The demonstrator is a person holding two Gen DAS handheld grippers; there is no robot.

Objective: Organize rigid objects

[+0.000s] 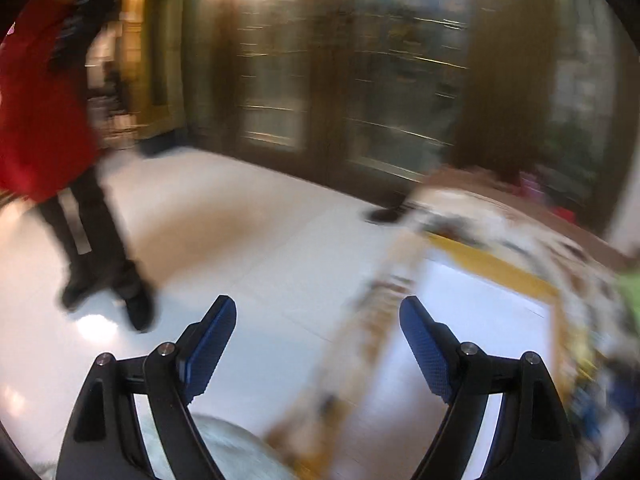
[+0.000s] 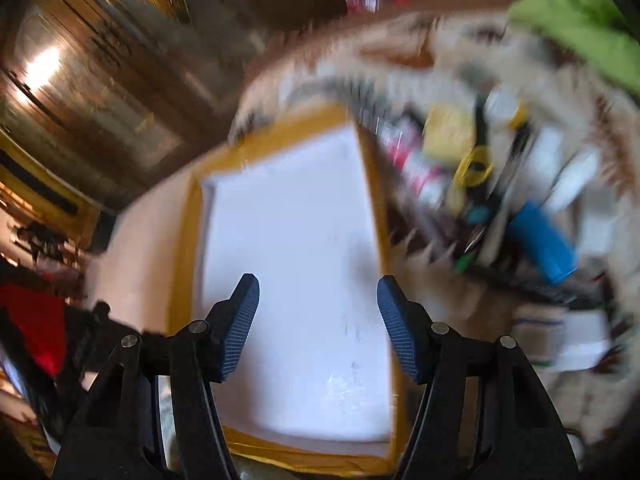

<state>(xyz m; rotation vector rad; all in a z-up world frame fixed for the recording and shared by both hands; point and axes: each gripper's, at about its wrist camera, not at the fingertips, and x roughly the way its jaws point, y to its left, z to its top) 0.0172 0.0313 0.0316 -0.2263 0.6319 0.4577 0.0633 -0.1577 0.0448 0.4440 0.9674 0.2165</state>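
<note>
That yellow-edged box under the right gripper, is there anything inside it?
The yellow-edged box shows only a bare white lining; no objects lie on it. The open right gripper covers its near corners, and blur hides fine detail. The clutter sits outside, beside it.

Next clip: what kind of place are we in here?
Probably a home living room, though motion blur limits certainty. A dark wooden glass-fronted cabinet lines the wall, the floor is pale glossy tile, and a patterned cloth carries a white tray beside small cluttered items.
</note>
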